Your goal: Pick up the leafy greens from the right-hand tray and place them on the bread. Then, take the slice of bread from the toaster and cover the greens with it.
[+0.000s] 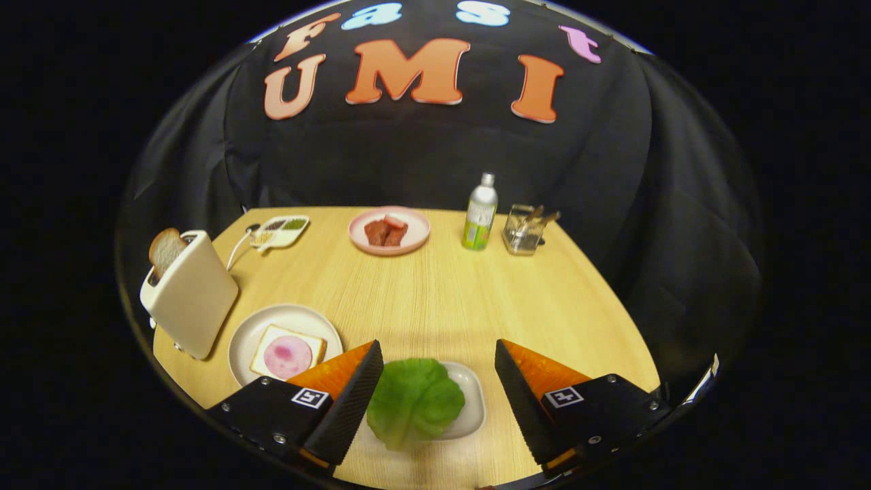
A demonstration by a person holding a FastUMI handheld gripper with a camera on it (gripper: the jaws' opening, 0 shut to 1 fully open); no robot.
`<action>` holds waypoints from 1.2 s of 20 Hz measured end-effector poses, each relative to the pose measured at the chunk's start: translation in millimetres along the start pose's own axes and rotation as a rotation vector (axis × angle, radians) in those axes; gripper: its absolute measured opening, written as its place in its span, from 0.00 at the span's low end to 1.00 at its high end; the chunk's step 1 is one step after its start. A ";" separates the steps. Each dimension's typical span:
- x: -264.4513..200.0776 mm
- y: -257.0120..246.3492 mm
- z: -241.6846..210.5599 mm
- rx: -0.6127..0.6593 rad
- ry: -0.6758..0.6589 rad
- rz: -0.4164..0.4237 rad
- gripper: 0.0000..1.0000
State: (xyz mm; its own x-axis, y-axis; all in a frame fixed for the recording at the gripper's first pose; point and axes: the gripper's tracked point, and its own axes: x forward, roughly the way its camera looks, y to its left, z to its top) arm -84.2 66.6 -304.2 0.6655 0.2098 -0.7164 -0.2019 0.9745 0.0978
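A green leaf of lettuce (415,401) lies on a small white tray (473,401) between my fingers, closer to the left one. My gripper (435,395) is open, its fingers apart on either side of the leaf and not touching it. Left of the tray, a white plate (248,340) holds a slice of bread (272,340) topped with a round pink slice of ham (287,356). Further left stands a cream toaster (190,292) with a slice of bread (165,250) sticking up from its slot.
Beyond the fingers, at the far side of the wooden table (435,299), stand a pink plate with reddish meat pieces (388,231), a green-labelled bottle (480,221), a clear glass container (524,230) and a small divided dish (280,231). The toaster's cord trails beside it.
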 end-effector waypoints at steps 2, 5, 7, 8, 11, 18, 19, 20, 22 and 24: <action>8.8 6.5 -28.2 0.023 0.110 0.023 0.99; 18.2 10.2 -63.8 0.007 0.239 0.033 0.99; 23.4 9.7 -74.1 -0.021 0.277 0.029 0.99; 26.0 11.8 -78.9 -0.025 0.302 0.029 0.98; 36.9 13.9 -95.1 -0.023 0.383 0.030 0.95; 52.3 16.6 -106.7 0.032 0.457 0.031 0.82; 51.5 14.9 -106.3 0.033 0.457 0.030 0.81; 50.8 14.7 -107.5 0.037 0.465 0.029 0.76; 50.3 14.6 -106.8 0.063 0.489 0.014 0.64; 50.9 16.6 -109.1 0.097 0.512 -0.013 0.47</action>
State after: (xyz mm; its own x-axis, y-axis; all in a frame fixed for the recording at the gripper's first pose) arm -132.0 84.8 -414.4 0.2259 0.1560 -0.9616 -0.1121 0.9847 0.1334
